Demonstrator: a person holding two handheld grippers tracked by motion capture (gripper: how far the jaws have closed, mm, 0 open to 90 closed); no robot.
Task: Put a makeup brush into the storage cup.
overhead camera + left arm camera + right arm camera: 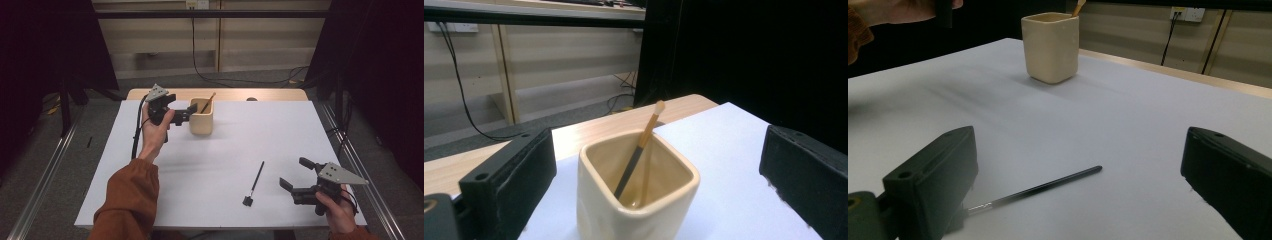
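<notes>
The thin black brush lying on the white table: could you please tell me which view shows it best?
The high view: the thin black brush lies whole, head toward the person, left of the open right gripper. The right gripper view shows the handle, its head hidden behind a jaw.

You have one cream ceramic cup (pixel 201 122), two makeup brushes, one standing in the cup (pixel 640 145) and one black one lying on the table (pixel 255 181), and two grippers, left (pixel 186 115) and right (pixel 296 176).

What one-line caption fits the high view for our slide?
Left gripper open beside a cream cup holding a brush; right gripper open near a black brush lying on the white table.
</notes>
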